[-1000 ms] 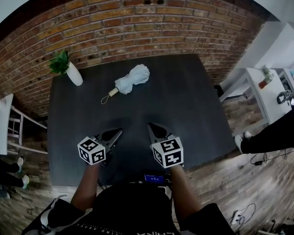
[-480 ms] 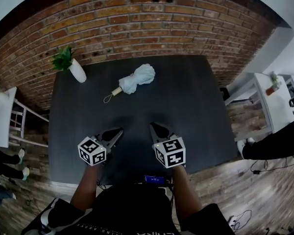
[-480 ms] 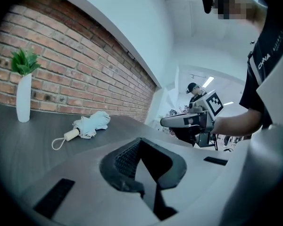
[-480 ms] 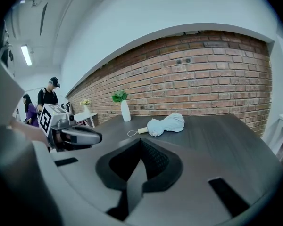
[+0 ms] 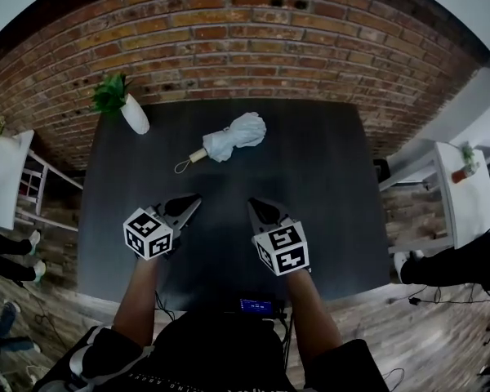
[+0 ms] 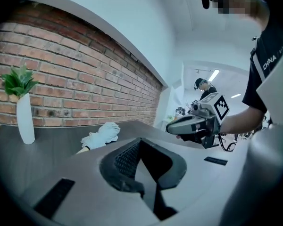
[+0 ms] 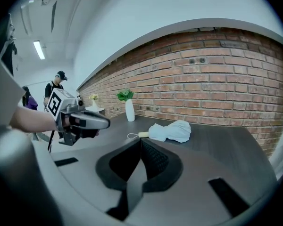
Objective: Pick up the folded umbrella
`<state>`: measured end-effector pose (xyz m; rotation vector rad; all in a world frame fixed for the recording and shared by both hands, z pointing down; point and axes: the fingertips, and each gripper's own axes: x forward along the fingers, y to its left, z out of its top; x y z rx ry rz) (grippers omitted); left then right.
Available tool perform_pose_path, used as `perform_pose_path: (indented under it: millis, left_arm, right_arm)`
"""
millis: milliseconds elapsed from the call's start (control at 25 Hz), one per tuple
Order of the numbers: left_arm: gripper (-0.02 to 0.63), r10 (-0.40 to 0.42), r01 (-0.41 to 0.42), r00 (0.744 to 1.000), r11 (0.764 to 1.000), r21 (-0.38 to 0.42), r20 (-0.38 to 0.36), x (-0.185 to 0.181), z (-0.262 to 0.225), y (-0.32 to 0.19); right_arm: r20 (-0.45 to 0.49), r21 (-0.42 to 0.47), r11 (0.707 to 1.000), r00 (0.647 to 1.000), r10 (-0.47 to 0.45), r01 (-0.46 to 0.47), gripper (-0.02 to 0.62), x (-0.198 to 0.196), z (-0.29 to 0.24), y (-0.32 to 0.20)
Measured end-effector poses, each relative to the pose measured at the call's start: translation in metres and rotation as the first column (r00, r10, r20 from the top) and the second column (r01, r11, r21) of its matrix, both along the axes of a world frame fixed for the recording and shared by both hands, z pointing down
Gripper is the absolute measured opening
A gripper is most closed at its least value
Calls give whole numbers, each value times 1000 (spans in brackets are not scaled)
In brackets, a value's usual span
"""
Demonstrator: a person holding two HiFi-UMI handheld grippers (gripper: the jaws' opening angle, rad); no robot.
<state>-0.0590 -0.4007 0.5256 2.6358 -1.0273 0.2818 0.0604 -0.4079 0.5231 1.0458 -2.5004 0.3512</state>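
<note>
The folded white umbrella (image 5: 235,134) lies on the dark table (image 5: 327,186) toward the back, its pale handle and cord loop pointing left. It also shows in the left gripper view as the umbrella (image 6: 102,134) and in the right gripper view as the umbrella (image 7: 172,131). My left gripper (image 5: 196,198) hovers over the table's near half, short of the handle, shut and empty. Beside it, my right gripper (image 5: 251,202) is also shut with nothing in it. Each gripper view shows its own jaws closed to a point and the other gripper alongside.
A white vase with a green plant (image 5: 133,113) stands at the table's back left corner. A brick wall (image 5: 253,39) runs behind the table. White furniture (image 5: 461,186) stands to the right and a white stand (image 5: 8,178) to the left. People stand in the background.
Both grippers have edged forward over the table toward the umbrella, the left one more and slightly higher. The head view has swung a little. The umbrella lies as before.
</note>
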Motion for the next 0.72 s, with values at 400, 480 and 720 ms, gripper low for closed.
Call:
perform_pose_path:
  millis: [400,480,720]
  left_arm:
    - [2,30,-33,962,999,5,271,23,20,-75]
    - [2,31,-33,952,999,2,305,26,26,-90]
    - [2,49,-44,932,999,-23,360,34,46,-132]
  right_arm:
    - [-78,32,991,988,-130,133,10,-5,4,-72]
    - [-90,28,988,985,-148,151,9,-7,9,-85]
    - [-93,3,985,981,-172,173,9,-9,24,-121]
